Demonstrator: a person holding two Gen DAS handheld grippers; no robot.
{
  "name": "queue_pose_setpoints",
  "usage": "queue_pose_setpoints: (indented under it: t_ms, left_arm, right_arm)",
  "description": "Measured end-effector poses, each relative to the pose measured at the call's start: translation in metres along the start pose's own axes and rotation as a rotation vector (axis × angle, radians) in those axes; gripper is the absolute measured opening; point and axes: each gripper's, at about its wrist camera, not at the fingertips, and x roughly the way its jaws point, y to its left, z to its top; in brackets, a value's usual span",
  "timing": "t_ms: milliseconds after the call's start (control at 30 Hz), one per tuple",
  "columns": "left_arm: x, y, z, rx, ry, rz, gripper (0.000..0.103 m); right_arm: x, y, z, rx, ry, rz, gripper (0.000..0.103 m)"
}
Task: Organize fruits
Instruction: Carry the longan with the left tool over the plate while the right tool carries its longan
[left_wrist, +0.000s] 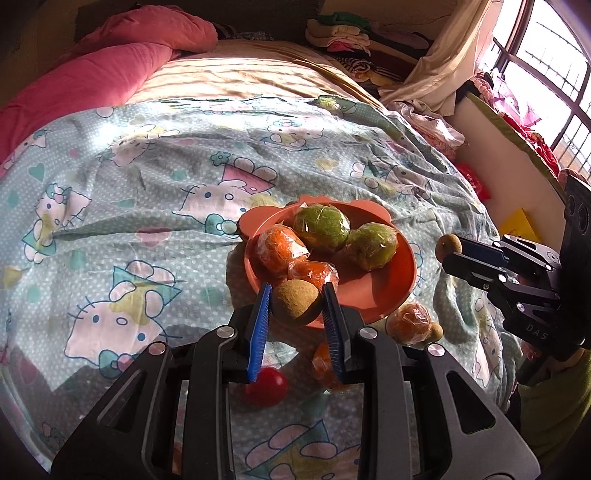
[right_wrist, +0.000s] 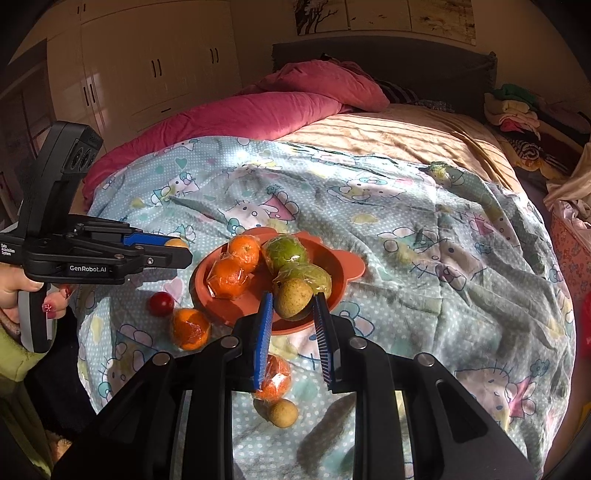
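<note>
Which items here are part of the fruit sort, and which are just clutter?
Job:
- orange plate
- wrapped oranges and green fruits on it
- brown fruit in left gripper
- brown fruit in right gripper
- loose oranges, red fruit, small brown fruit

Clutter:
- pink quilt
- clothes pile

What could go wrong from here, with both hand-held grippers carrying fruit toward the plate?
1. The plate sits on rumpled bedding and already holds four wrapped fruits; another piece could roll off its low rim.
2. The left hand-held gripper and right hand-held gripper each pinch a round brown fruit only at the fingertips, so either could slip.
3. Both approach together and might collide.
</note>
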Motion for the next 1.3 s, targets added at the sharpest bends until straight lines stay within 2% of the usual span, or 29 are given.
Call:
queue_pose_setpoints:
  t_ms: [633,1300]
  left_arm:
    - [0.031,0.011,0.012,0.008,0.027,0.030,0.020]
    - [0.041,0.004,0.010,0.021,0.046,0.004,0.020]
  right_arm:
    - [0.028,0.010,0.003,-0.015,0.059,0.024,0.022]
    - [0.043,0.011,0.003,-0.028,0.118,0.023,0.022]
